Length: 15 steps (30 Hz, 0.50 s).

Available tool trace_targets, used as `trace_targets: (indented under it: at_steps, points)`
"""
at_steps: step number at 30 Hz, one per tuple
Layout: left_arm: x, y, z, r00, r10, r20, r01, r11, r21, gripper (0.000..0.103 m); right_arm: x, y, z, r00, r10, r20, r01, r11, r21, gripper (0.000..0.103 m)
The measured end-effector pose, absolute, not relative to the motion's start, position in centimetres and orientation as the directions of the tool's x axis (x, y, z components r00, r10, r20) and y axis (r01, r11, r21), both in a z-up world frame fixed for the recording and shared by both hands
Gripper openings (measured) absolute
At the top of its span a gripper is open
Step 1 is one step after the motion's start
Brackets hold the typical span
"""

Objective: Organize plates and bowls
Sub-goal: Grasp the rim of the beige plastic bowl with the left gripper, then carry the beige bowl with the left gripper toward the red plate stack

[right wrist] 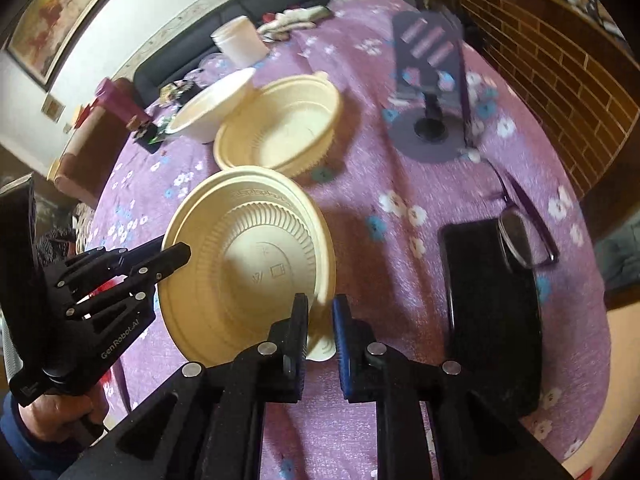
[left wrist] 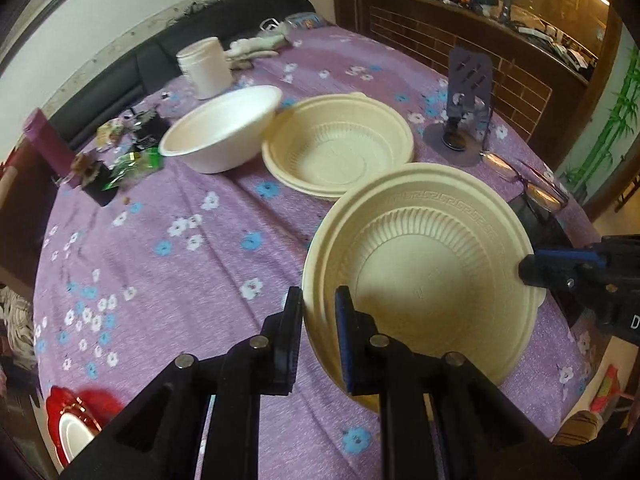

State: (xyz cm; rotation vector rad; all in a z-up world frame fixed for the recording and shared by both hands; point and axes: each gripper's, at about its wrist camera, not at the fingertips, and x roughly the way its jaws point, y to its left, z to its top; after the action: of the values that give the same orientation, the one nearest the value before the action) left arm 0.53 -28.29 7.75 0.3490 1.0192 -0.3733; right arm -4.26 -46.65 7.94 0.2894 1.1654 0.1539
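A cream ribbed bowl is held tilted above the purple flowered tablecloth. My left gripper is shut on its near-left rim. My right gripper is shut on the rim's opposite side and shows at the right edge of the left wrist view. The same bowl fills the middle of the right wrist view, with my left gripper on its left rim. Behind it stand a second cream bowl and a white bowl.
A white cup stack, a purple phone stand, glasses and a black phone lie around. Snack packets and a purple box sit at the left. A red plate is at the near-left edge.
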Motion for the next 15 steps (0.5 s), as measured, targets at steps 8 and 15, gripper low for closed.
trace_targets:
  at_steps: [8,15]
  points:
    - [-0.7,-25.5,7.9,0.484,-0.111,-0.868,0.401,0.910,0.107,0.016,-4.0,-44.0,8.1,0.368,0.296,-0.881,-0.033,0.951,0.306,0.014]
    - [-1.8,-22.4,7.4,0.476,-0.068,-0.877,0.340,0.934,0.113,0.016,-4.1,-40.7,7.3,0.324,0.323,-0.889,-0.107,0.946,0.305,0.014]
